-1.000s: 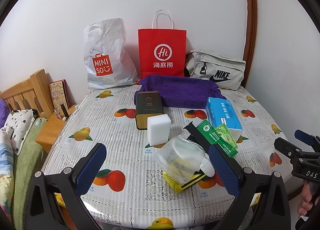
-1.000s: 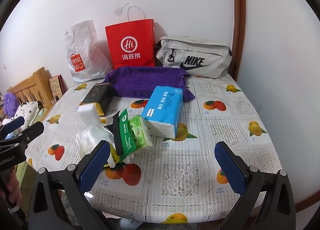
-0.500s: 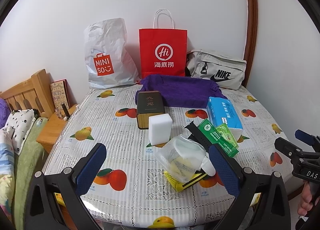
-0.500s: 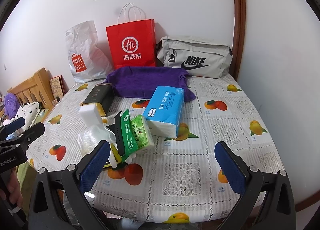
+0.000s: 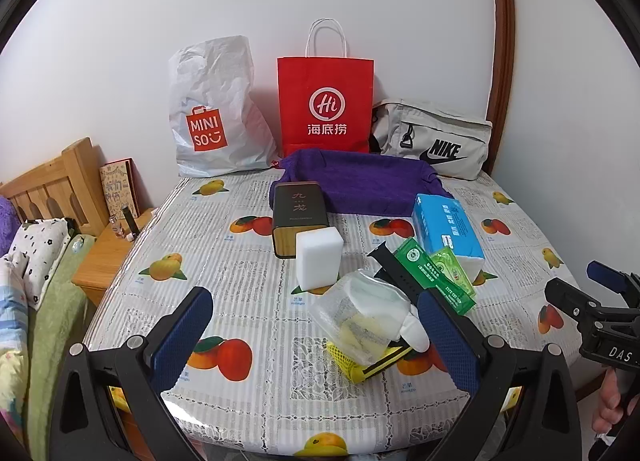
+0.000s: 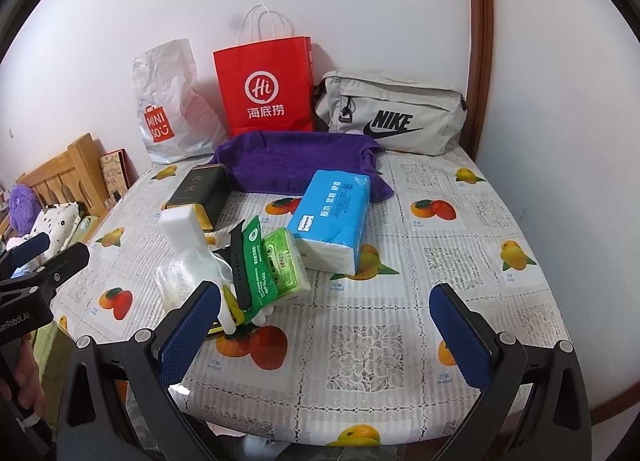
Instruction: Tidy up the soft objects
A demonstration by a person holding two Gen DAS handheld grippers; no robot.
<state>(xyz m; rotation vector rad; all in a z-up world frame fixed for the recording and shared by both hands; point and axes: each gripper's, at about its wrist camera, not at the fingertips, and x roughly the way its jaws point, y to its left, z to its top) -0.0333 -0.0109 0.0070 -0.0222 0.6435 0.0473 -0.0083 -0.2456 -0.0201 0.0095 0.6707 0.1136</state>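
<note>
We compared this moment with the views taken a second before and found little changed: both grippers had stayed low at the near edge of the counter (image 5: 248,293), and every item lay where it had lain. The framing had shifted only slightly in both wrist views.

The left gripper (image 5: 316,325) stood with its fingers (image 5: 180,333) wide apart, holding nothing. The right gripper (image 6: 324,333) likewise had its fingers apart and empty.

We noted the soft items grouped at mid-counter. A white sponge block (image 5: 319,259) stood upright, touching the near end of a dark tin (image 5: 298,213). In front of it lay a clear plastic bag (image 5: 356,313) with pale contents we could not identify, resting on a yellow mesh item (image 5: 352,365). A black strap (image 5: 394,273) and a green packet (image 5: 434,281) lay just beside it, the packet leaning on a blue tissue pack (image 5: 448,229). A folded purple cloth (image 5: 360,181) lay behind the tin.

Three containers stood along the wall: a white Miniso bag (image 5: 212,113), a red paper bag (image 5: 326,105) and a grey Nike pouch (image 5: 436,141). We could not see inside any of them; the pouch appeared zipped.
</note>
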